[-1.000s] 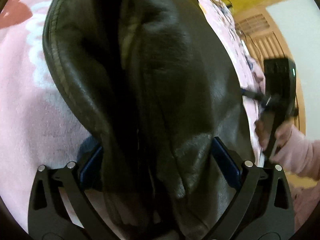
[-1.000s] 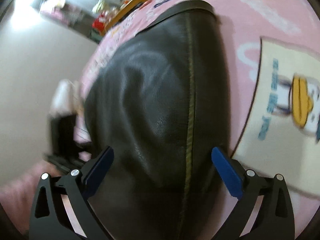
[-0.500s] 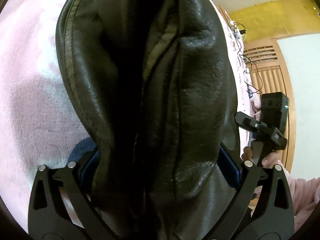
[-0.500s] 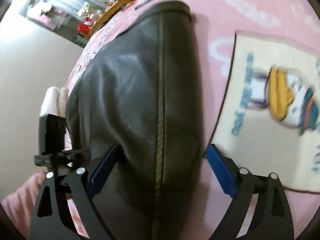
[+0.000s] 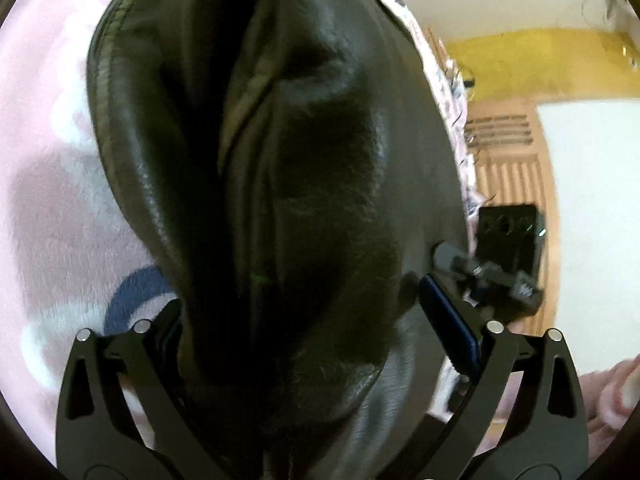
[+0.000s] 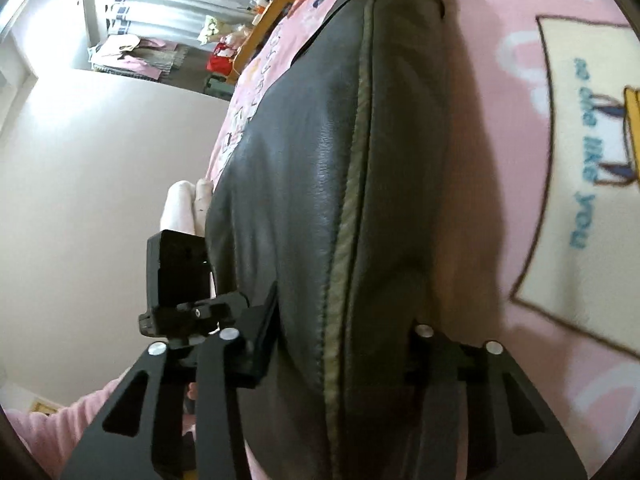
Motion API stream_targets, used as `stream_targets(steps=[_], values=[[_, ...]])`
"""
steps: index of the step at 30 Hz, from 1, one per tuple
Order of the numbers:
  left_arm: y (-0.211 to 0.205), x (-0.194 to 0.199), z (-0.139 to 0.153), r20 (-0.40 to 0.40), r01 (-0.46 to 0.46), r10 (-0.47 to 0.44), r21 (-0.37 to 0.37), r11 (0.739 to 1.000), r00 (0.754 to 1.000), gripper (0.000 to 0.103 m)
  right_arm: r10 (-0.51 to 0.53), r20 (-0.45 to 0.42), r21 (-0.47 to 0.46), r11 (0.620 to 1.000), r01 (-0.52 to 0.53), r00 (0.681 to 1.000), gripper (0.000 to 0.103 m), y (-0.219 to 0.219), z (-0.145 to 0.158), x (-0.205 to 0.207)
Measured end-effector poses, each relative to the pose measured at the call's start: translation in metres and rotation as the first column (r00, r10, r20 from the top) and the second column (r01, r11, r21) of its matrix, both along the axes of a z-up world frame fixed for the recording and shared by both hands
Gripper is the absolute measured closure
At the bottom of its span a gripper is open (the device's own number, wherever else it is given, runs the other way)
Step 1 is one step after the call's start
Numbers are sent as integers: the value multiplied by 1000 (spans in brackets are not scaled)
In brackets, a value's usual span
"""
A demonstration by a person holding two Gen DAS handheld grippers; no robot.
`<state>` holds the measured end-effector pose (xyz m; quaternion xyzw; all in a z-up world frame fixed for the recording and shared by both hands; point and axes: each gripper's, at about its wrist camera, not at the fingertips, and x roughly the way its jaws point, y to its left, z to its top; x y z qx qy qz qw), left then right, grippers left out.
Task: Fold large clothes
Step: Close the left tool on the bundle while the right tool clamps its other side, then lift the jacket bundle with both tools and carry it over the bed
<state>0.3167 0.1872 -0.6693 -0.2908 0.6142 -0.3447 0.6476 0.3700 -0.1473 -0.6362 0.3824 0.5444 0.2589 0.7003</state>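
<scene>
Leather jacket (image 6: 340, 184) on pink blanket (image 6: 500, 20), left gripper (image 5: 304, 344) fingers pinching it, right gripper (image 6: 344, 344) fingers closing on it.

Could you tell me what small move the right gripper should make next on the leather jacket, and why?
Probably finish the squeeze before lifting. The right gripper is closing with the dark leather jacket bunched between its fingers, and the left gripper has a thick fold between its own. The garment lies on the pink blanket, so a firm hold on both ends seems needed first.
</scene>
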Motion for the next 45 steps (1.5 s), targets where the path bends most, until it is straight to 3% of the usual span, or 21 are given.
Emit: stream_targets(steps=[2,8,11,13,16,19,26,31,37,40,45], values=[[4,-5,6,-8,-9,9,-15,1000,1000,13,17,7,10,1000,-17,1000,68,2,7,3],[13,-17,29,-6,21,-21,30,999,1000,30,19,-57,109,994,-12,998,71,-5,20,2],[18,-20,33,-33,39,-38,34,999,999,32,15,-90,129,992,-3,996,72,-9,19,0],[12,-35,37,-17,111,-110,99,989,994,32,22,-107,137,991,-7,994,72,-14,19,-5],[6,-50,27,-43,135,-130,119,984,991,36,46,-111,110,993,-34,993,72,-16,17,-11],[12,-58,27,-8,102,-101,127,987,995,52,43,-130,112,993,-28,991,72,-17,13,-13],[24,-77,64,-30,81,-79,67,994,996,60,131,-89,109,987,-121,987,74,0,69,3],[40,-95,132,-19,32,-32,13,999,999,60,156,-93,158,977,-140,983,75,-9,128,3],[34,-109,258,8,17,-17,51,999,1000,60,213,-67,219,956,-194,975,75,-18,231,-7],[-6,-123,322,7,-2,2,55,998,1000,60,242,-46,256,941,-223,969,75,-28,278,-12],[-16,-142,423,53,-61,59,40,997,997,60,323,44,263,909,-323,945,75,-24,378,-6]])
